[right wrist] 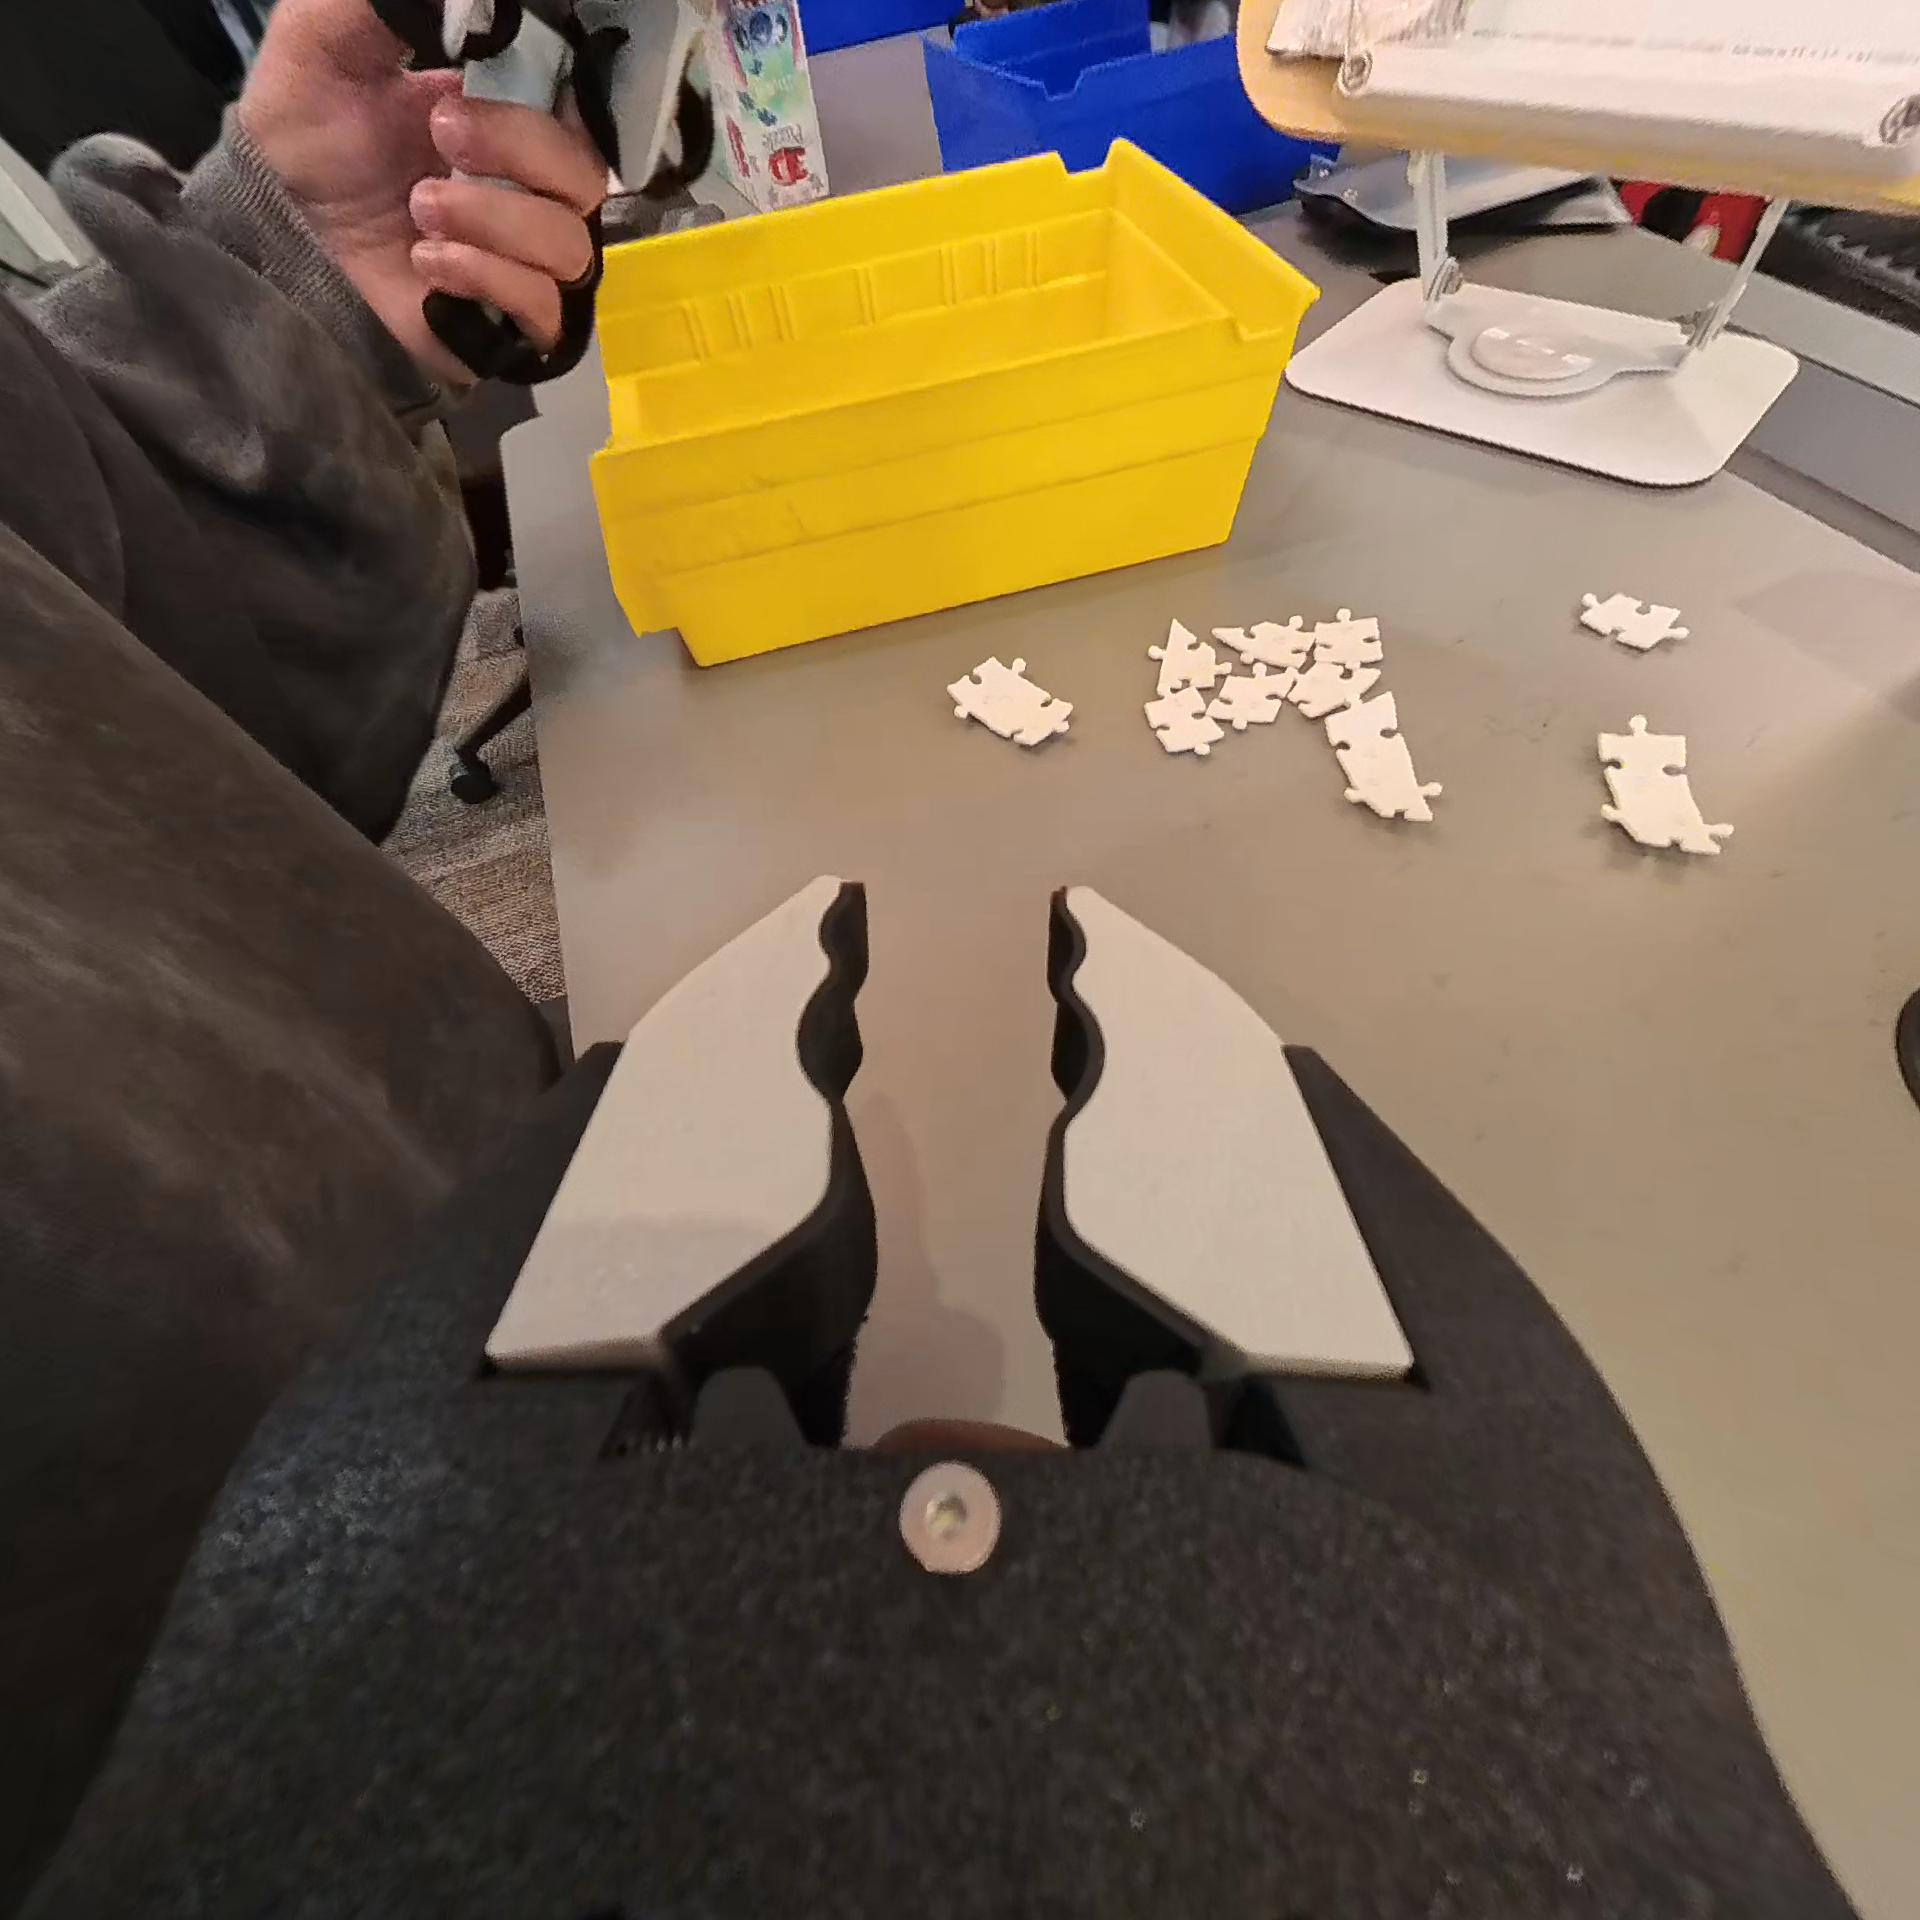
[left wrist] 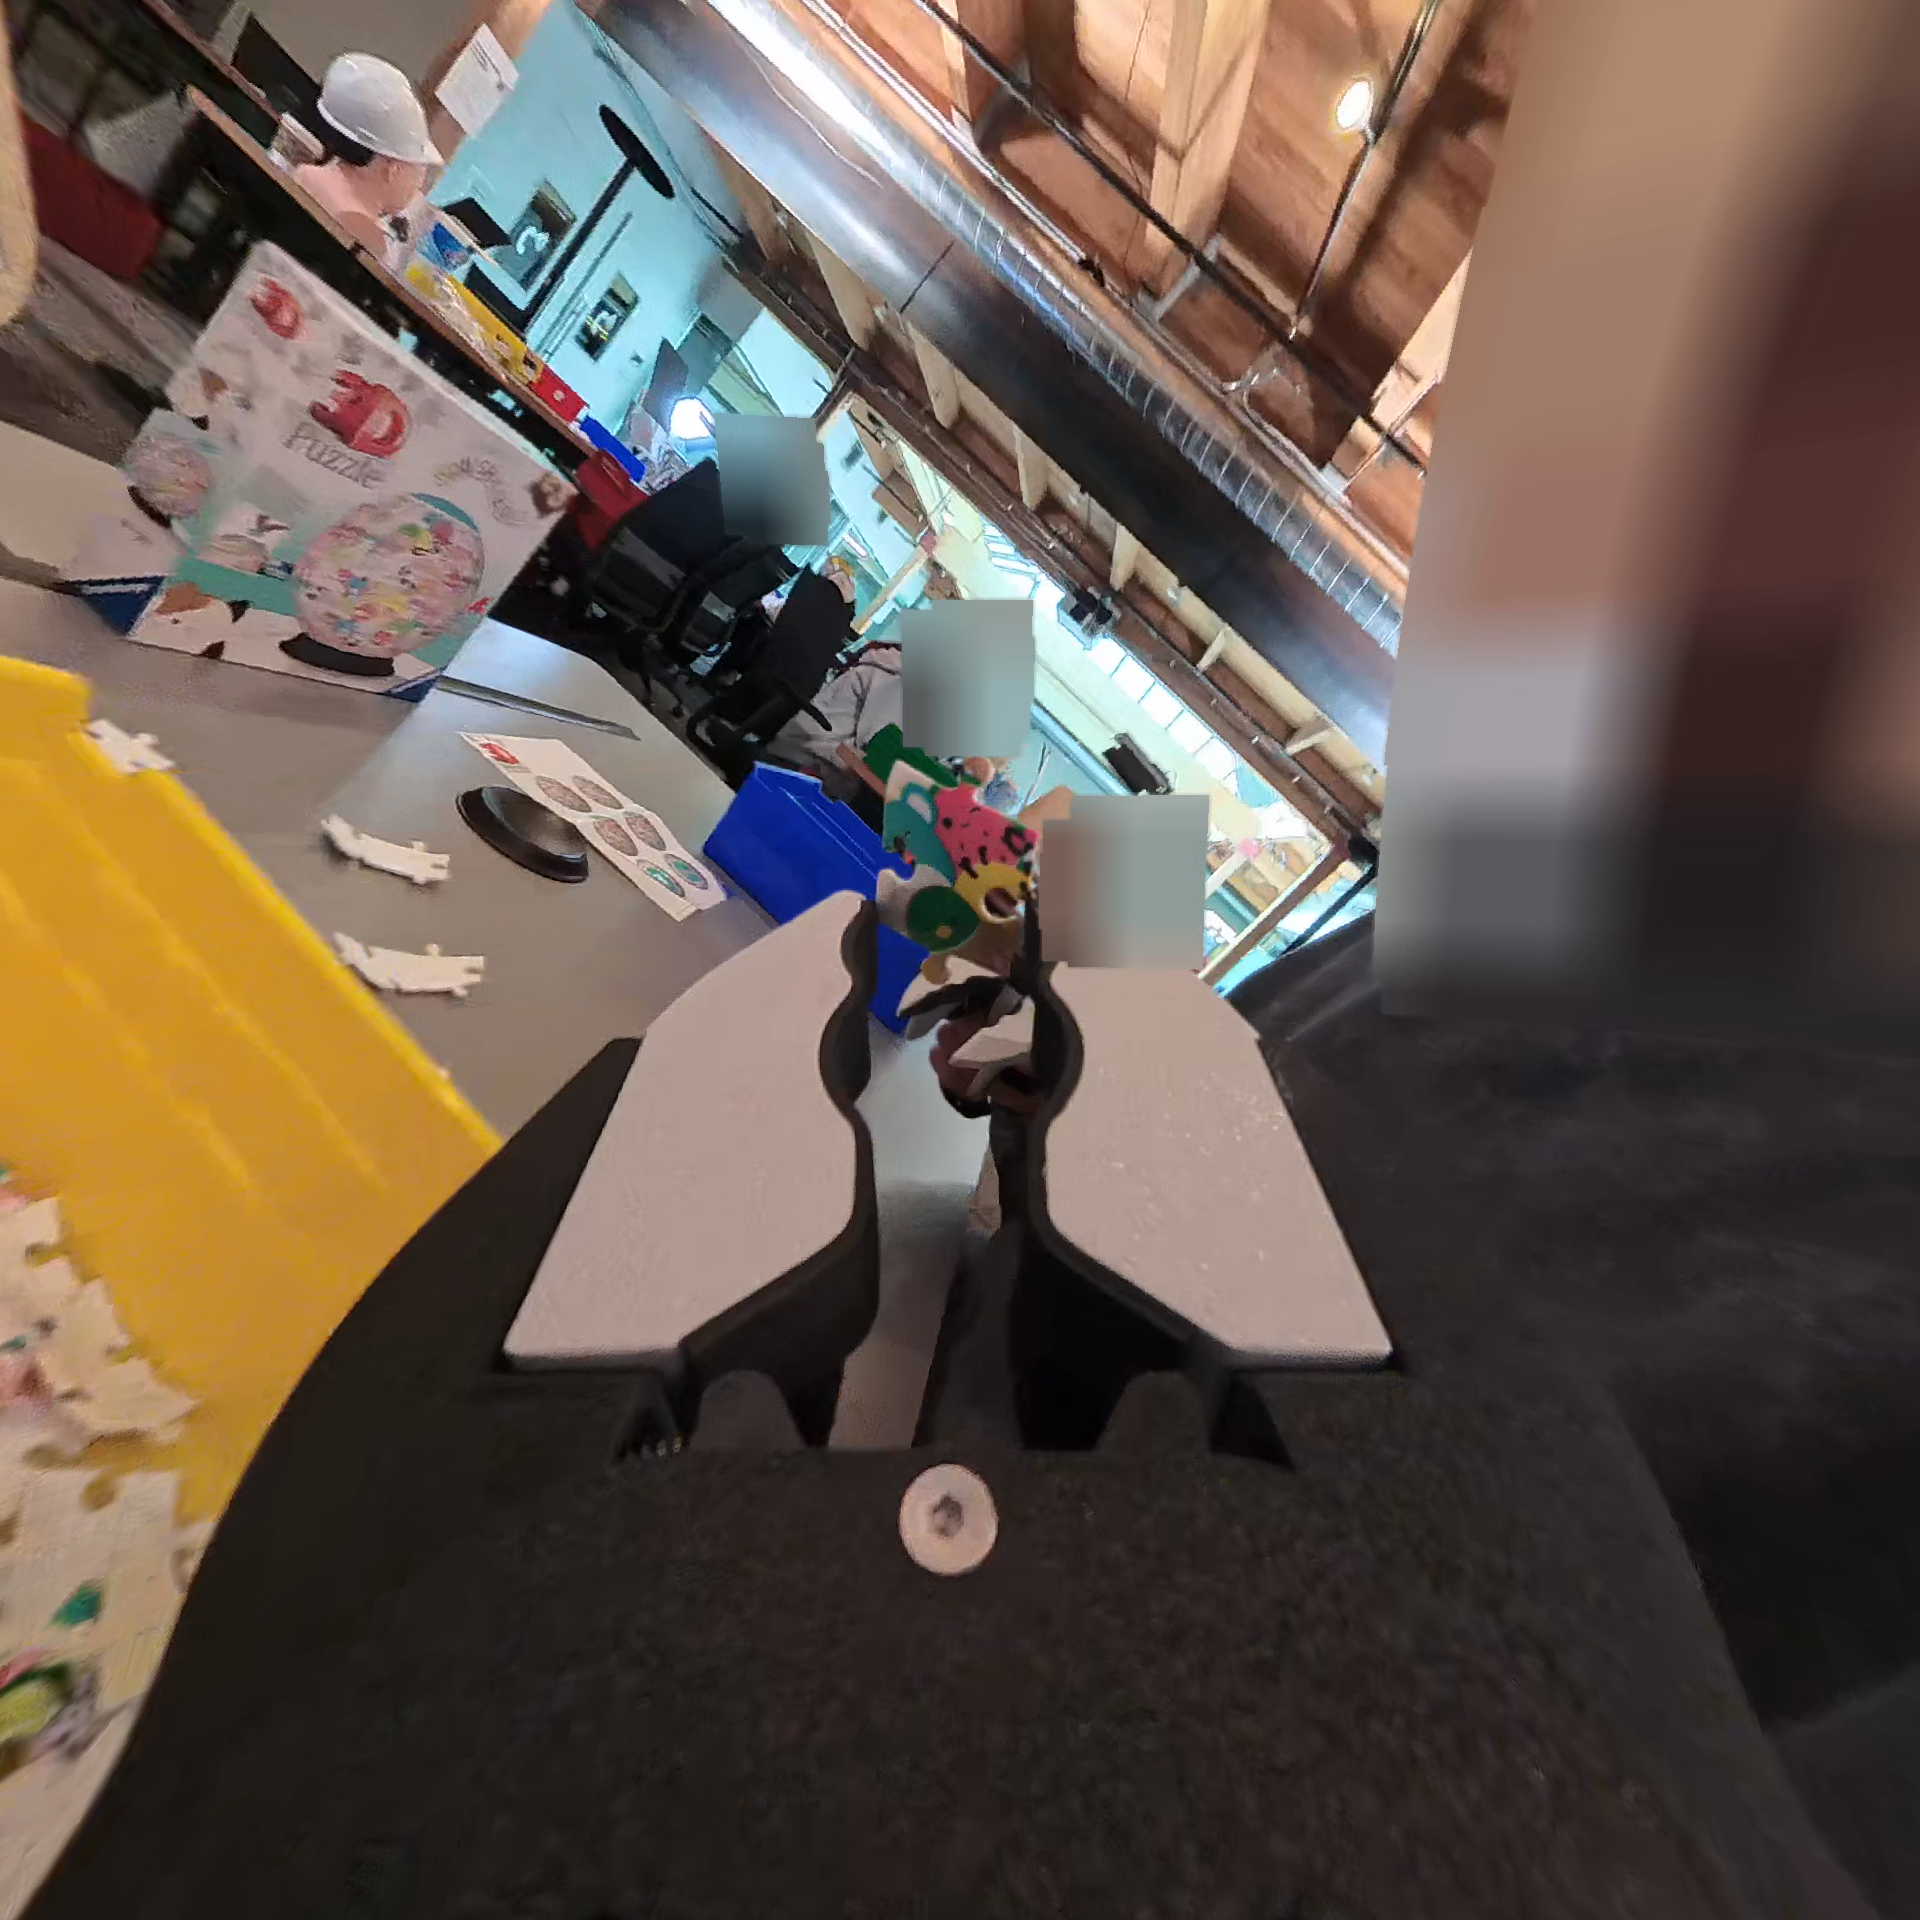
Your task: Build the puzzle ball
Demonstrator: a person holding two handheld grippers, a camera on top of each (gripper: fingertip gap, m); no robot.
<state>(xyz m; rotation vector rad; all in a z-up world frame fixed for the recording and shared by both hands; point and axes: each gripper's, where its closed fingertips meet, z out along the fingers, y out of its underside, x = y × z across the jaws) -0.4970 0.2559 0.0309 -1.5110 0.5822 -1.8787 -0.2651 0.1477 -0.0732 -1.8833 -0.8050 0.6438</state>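
My left gripper is raised and tilted upward. It is shut on a colourful section of joined puzzle pieces that sticks up past its fingertips. My right gripper is open and empty, low over the grey table. White face-down puzzle pieces lie ahead of it to the right: a loose cluster, two joined strips and single pieces. The hand holding the left gripper shows at the top left of the right wrist view.
A yellow bin stands beyond the right gripper; in the left wrist view it holds loose pieces. The puzzle box, a black stand base, a printed sheet, blue bins and a white stand are on the table. Some 30 cm of space lies between my two pairs of fingers.
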